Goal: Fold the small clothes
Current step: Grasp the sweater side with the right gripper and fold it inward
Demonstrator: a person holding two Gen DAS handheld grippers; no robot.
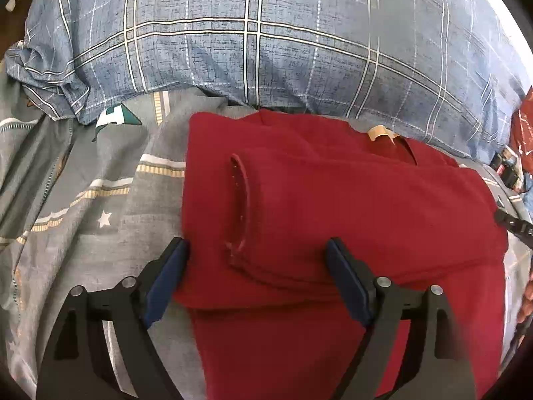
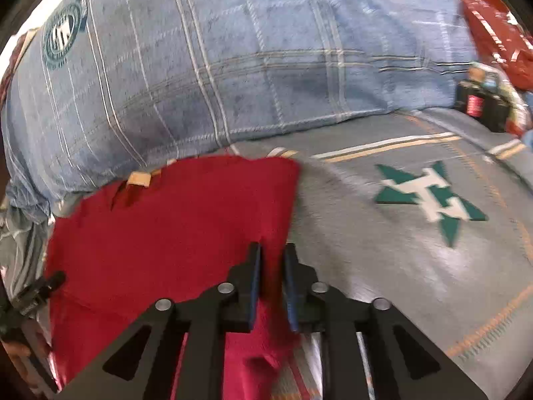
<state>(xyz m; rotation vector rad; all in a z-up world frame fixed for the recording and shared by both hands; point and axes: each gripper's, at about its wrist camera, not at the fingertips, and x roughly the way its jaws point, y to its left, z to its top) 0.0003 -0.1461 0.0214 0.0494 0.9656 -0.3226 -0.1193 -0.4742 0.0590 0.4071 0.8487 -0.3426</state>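
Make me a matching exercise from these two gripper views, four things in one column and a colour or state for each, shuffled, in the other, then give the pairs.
Column one:
1. left gripper
2. right gripper
3. pillow
4. label at the shirt's collar

Column two:
A. blue plaid
B. jaws nearly together, red shirt edge between them
C. tan
D. jaws wide apart over the folded shirt

Pairs: 1-D, 2-B, 3-A, 4-C
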